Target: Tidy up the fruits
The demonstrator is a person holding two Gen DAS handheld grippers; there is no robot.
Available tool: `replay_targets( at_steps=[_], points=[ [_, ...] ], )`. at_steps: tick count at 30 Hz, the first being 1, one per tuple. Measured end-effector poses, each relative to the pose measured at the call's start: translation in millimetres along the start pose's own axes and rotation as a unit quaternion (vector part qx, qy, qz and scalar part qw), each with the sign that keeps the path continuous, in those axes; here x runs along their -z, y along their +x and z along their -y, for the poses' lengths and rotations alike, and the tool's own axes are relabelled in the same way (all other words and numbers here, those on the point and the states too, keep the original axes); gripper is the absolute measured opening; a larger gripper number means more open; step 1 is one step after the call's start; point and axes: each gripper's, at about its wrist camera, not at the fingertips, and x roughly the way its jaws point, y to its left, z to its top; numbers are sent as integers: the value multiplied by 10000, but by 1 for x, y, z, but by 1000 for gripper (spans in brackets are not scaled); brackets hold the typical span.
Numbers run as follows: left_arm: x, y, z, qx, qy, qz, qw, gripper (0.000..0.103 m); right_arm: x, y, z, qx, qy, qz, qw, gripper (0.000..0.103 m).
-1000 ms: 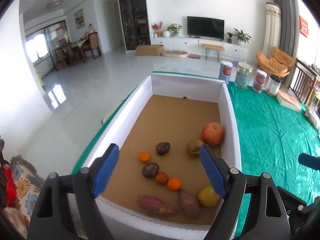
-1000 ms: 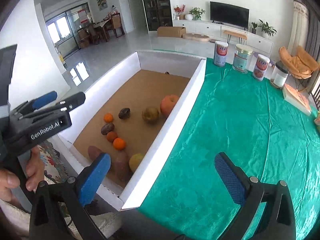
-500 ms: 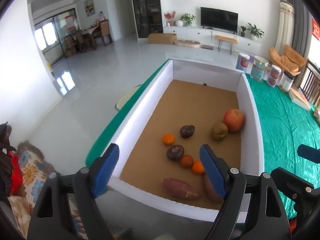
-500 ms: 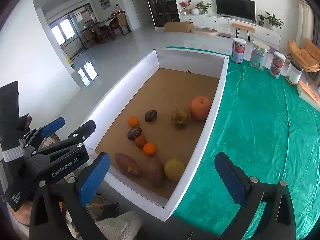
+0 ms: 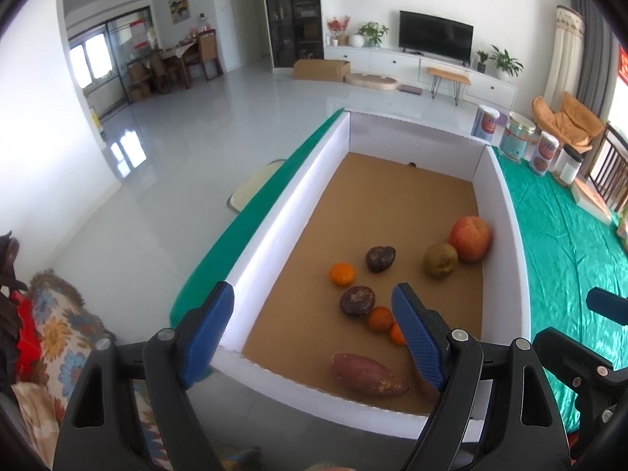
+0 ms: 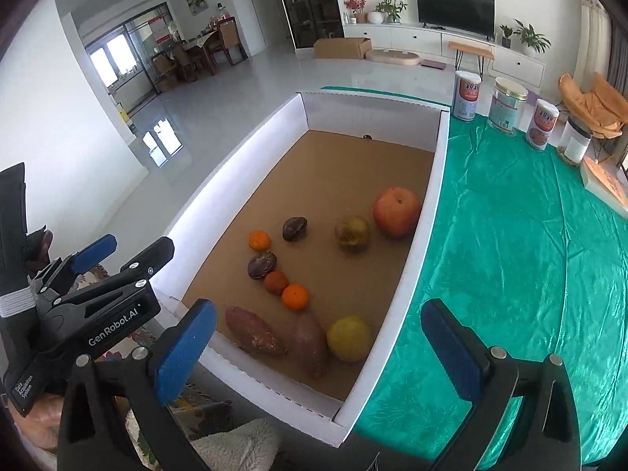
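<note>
Blue-padded left gripper [image 5: 310,335]: fingers spread wide, holding nothing, hovering at the box's near left corner.
Box [image 6: 243,180]: white walls, brown cardboard floor, lying along the left edge of the bench [image 6: 530,259], which wears a green cloth.
Sweet potatoes: one [image 6: 254,331] by the near wall, a second [image 6: 310,343] just right of it, touching or nearly so.
Tangerines: one [image 6: 259,240] toward the left wall; two more, a darker one [image 6: 276,282] and a brighter one [image 6: 295,296], in a diagonal row with a passion fruit.
Passion fruits: one [image 6: 262,265] at the head of that row, another [image 6: 294,229] farther back, apart.
Yellow fruit [image 6: 349,338]: in the near right corner of the box, beside the second sweet potato.
Pear [image 6: 352,234]: right of centre, just beside the apple.
Apple [image 6: 397,212]: against the right wall.
Right gripper [image 6: 320,345]: fingers spread wide, empty, above the box's near right corner.
Cans [image 6: 466,96]: standing along the bench's far edge.
</note>
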Motion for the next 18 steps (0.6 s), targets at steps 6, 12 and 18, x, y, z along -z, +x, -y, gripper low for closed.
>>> replay_targets(
  at_steps=[6, 12, 18],
  points=[
    [-1, 8, -2, 40, -5, -69, 10000, 84, -5, 3, -4, 200, -51, 104, 9997, 103],
    [-3, 15, -1, 37, 22, -104, 9999, 84, -7, 9, 0, 206, 39, 72, 9998, 103],
    [-4, 19, -1, 54, 57, -145, 9999, 84, -10, 15, -1, 191, 84, 28, 9998, 103]
  ],
)
